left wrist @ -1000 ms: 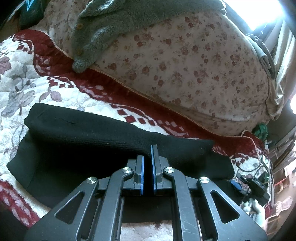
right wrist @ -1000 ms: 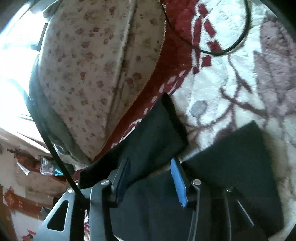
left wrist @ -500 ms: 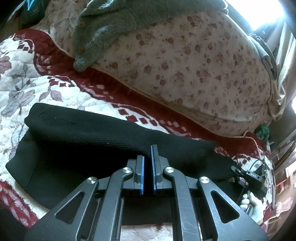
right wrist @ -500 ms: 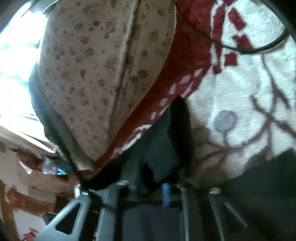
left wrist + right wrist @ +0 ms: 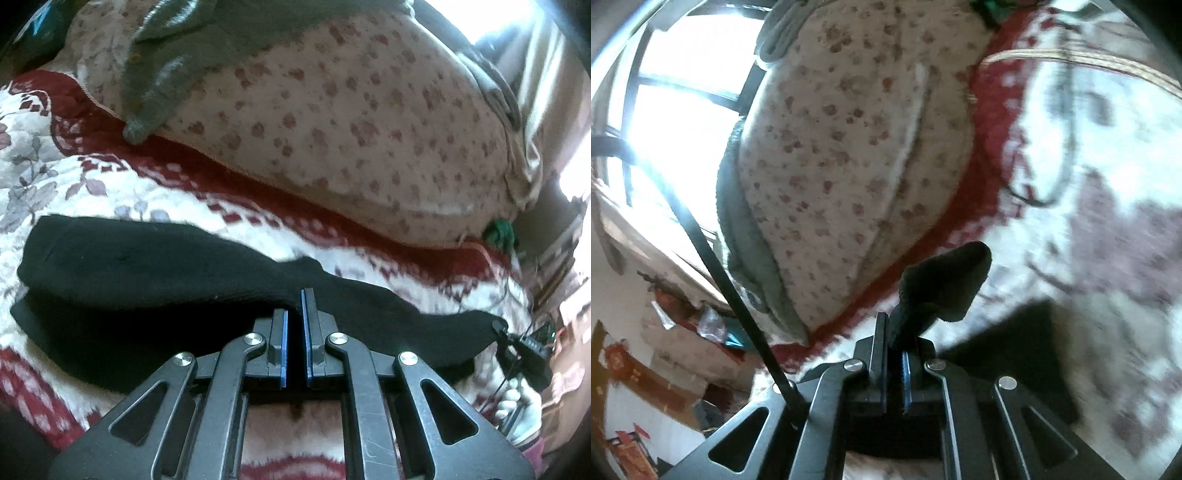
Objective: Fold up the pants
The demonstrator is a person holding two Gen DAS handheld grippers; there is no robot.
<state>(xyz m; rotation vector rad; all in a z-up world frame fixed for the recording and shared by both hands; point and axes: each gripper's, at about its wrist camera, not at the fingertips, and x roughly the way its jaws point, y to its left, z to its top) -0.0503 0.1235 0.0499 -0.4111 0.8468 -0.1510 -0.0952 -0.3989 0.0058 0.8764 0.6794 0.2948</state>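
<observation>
The black pants [image 5: 147, 273] lie across a white and red floral bedspread [image 5: 74, 177]. My left gripper [image 5: 294, 314] is shut, its blue pads nearly together, with its tips over the pants' near edge; whether cloth is pinched between them is hidden. My right gripper [image 5: 894, 339] is shut on the end of a pant leg [image 5: 945, 288] and holds it lifted above the bedspread [image 5: 1108, 184]. That gripper also shows at the right edge of the left wrist view [image 5: 517, 343], at the leg's far end.
A big floral duvet [image 5: 351, 122] is heaped behind the pants, with a grey fleece garment [image 5: 177, 55] on top. A black cable [image 5: 1052, 184] loops on the bedspread. A bright window [image 5: 665, 92] and room clutter lie beyond the bed.
My right gripper has closed on the pant leg end and lifted it off the bedspread. The left gripper has stayed shut, and the pants in its view have stretched to the right.
</observation>
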